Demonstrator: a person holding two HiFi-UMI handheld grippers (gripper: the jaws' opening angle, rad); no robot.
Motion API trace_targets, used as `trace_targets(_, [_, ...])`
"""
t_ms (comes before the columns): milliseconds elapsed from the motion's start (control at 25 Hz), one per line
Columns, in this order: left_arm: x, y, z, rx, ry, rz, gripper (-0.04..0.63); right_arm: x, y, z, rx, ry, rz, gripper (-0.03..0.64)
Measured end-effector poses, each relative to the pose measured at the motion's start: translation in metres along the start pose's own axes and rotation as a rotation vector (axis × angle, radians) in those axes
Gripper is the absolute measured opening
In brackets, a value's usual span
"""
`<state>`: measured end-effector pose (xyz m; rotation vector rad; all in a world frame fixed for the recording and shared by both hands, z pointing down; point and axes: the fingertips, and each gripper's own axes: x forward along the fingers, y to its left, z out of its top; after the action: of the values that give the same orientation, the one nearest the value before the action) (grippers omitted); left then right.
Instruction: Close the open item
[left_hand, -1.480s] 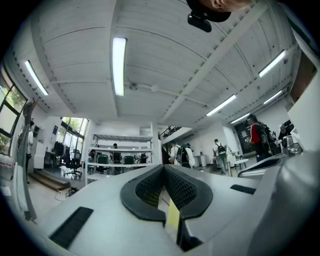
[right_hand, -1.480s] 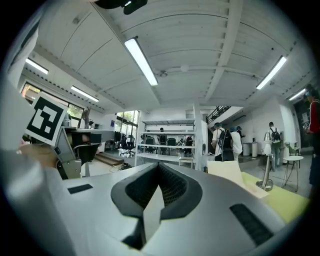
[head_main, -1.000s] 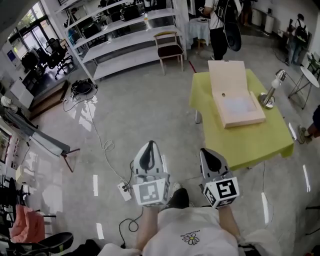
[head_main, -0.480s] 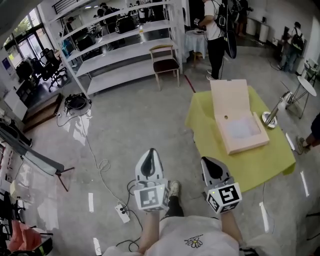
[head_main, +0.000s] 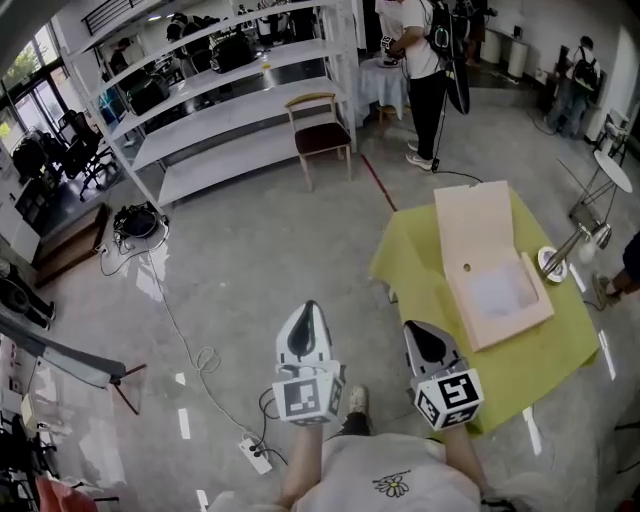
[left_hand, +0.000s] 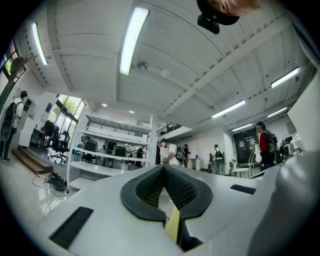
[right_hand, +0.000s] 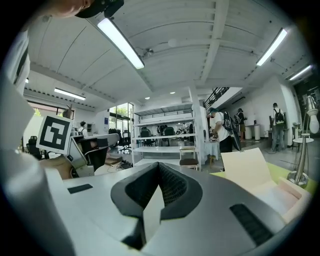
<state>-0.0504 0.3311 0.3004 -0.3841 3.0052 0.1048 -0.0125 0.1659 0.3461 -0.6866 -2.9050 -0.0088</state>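
- Currently, head view, change: the open box sits lower in frame and nearer both grippers than a second ago, and the shelving has slid toward 12 o'clock. Judged: the person is closing in on the table, with no reach for the lid begun yet.
- Head view, location: the box lies on the yellow-green table, at about 2 o'clock from the right gripper and well apart from it. A lamp stands just beside the box at 3 o'clock.
- Head view, orientation: the box's long axis runs from 11 o'clock (raised lid) to 5 o'clock (tray). The tray opens upward and the hinge is on the far edge. Judged: closing calls for swinging the lid down toward 5 o'clock.
- Head view, grippers: the left gripper and the right gripper are held side by side over the floor. Both point to 12 o'clock and neither carries anything.
- Left gripper view: the left gripper has its jaws pressed together with nothing between them. The box does not show here, only shelving ahead.
- Right gripper view: the right gripper has its jaws together and is empty. The box lies at 3 o'clock of the tip, with the lid raised, its pale inner face turned this way and the tray reaching toward 4 o'clock.
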Motion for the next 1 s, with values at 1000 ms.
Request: trace_targets(1000, [0.183, 0.009, -0.017, -0.021, 0.014, -0.123, 0.014, 0.125, -0.121, 0.034, 0.0, -0.034, -0.161, 0.009])
